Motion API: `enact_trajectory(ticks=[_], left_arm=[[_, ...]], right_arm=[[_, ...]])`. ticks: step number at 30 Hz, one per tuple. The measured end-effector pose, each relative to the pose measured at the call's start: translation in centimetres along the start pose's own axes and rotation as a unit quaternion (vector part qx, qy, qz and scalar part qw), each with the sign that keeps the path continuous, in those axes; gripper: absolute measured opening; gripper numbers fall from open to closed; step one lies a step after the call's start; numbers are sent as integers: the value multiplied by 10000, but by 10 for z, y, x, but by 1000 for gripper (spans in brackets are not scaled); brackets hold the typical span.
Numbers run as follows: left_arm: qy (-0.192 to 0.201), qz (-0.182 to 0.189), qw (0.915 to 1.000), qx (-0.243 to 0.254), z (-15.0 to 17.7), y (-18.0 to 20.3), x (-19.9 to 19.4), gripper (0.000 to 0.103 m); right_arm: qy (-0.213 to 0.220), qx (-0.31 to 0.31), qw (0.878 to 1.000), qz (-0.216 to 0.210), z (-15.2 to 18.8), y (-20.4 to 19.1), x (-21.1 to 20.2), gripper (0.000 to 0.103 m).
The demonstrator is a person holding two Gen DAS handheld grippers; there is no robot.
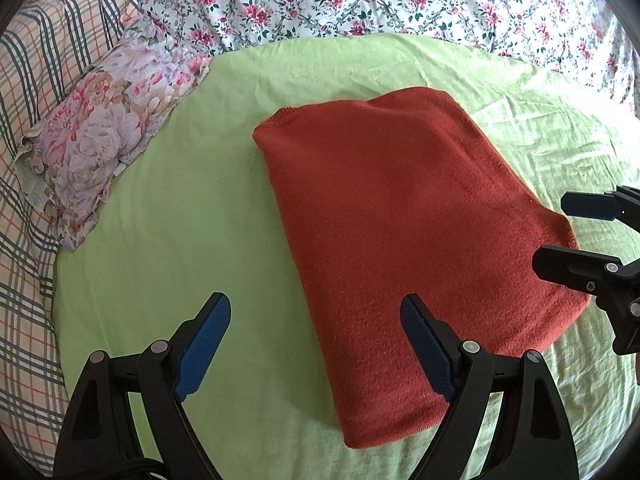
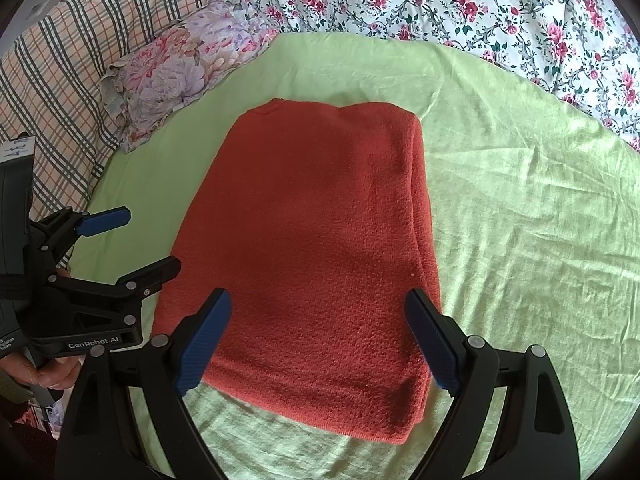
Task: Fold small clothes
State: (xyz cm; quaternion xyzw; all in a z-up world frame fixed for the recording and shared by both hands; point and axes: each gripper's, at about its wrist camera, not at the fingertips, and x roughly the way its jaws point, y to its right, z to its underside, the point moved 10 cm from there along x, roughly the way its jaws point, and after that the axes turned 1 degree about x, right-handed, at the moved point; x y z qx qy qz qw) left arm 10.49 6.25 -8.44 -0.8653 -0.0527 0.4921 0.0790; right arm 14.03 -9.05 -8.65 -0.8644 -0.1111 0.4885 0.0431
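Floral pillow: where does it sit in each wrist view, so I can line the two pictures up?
Left wrist: floral pillow at the left edge, left of the folded red sweater.
Right wrist: pillow upper left, beyond the sweater's far left corner.
Shared landmark: the sweater on the green sheet.

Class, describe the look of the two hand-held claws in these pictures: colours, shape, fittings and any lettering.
Both the left claw and the right claw have black plastic frames that fork into two tapering fingers with round silver rivets. Each finger carries a ribbed blue pad. In the right wrist view, the left claw's body bears white lettering, "GenRobot.AI", and a bare hand grips it.
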Motion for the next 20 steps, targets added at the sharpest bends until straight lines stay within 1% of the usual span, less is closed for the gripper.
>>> enact_trajectory(ticks=[6,11,20], left_arm=[[-94,45,9999,-104,-3,-5,11,87],[-146,40,9998,-154,-4,-9,14,87],[-82,-27,9999,-118,-4,-9,8,87]], right_arm=[[-8,274,9996,-38,-7,15,6,88],[5,218,9998,-10,-9,15,4,88],[17,285,9996,37,-7,22,3,88]])
